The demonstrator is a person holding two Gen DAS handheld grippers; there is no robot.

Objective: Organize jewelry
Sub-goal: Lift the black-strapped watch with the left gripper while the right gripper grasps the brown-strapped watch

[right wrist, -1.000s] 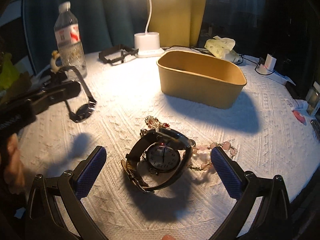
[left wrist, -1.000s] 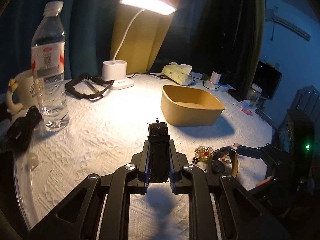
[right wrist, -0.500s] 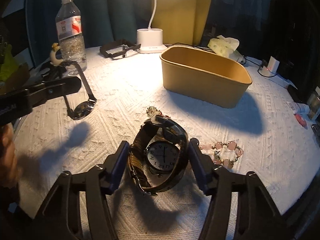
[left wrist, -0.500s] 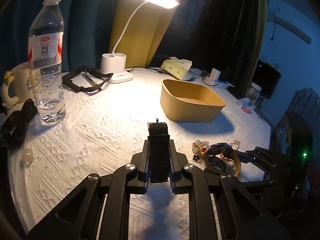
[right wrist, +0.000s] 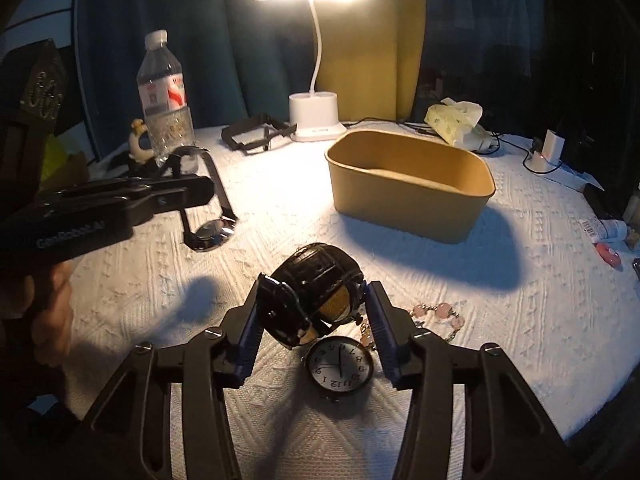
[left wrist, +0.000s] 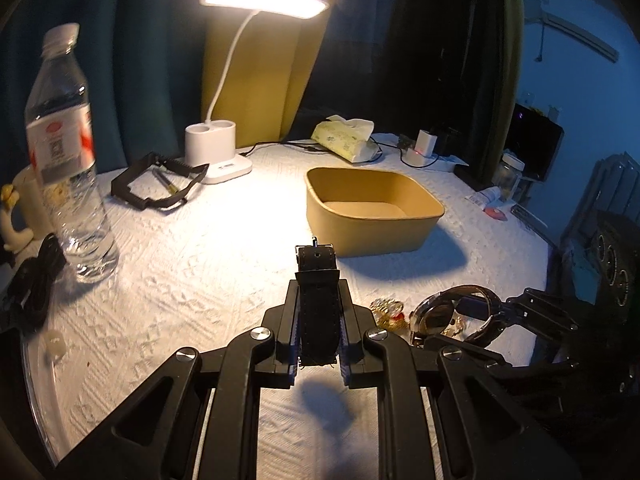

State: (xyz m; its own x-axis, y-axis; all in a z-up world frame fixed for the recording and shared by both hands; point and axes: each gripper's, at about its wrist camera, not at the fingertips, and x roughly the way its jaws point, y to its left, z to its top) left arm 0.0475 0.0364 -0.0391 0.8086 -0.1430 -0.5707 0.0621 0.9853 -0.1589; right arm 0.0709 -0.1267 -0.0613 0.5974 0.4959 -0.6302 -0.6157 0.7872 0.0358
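My left gripper [left wrist: 318, 312] is shut on the black strap of a watch [left wrist: 317, 280]; in the right wrist view this watch [right wrist: 210, 234] hangs from it above the cloth. My right gripper [right wrist: 316, 304] is shut on the dark strap of a second watch [right wrist: 320, 280], whose white dial [right wrist: 340, 364] hangs below, just above the cloth. The same watch shows in the left wrist view [left wrist: 436, 316]. A tan box [right wrist: 408, 184] stands beyond both grippers, also in the left wrist view [left wrist: 372, 208]. A pink bead bracelet [right wrist: 440, 312] and a gold brooch [left wrist: 386, 308] lie near the right gripper.
A water bottle [left wrist: 64, 160], a mug with a duck handle [left wrist: 16, 208] and a black cable [left wrist: 36, 280] stand at the left. A lit desk lamp [left wrist: 218, 152], a black frame [left wrist: 156, 184], a tissue pack [left wrist: 348, 140] and a charger [left wrist: 424, 144] are at the back.
My right gripper closed on the second watch's strap and lifted it, so its dial now hangs down. My left gripper still holds its watch and shifted slightly.
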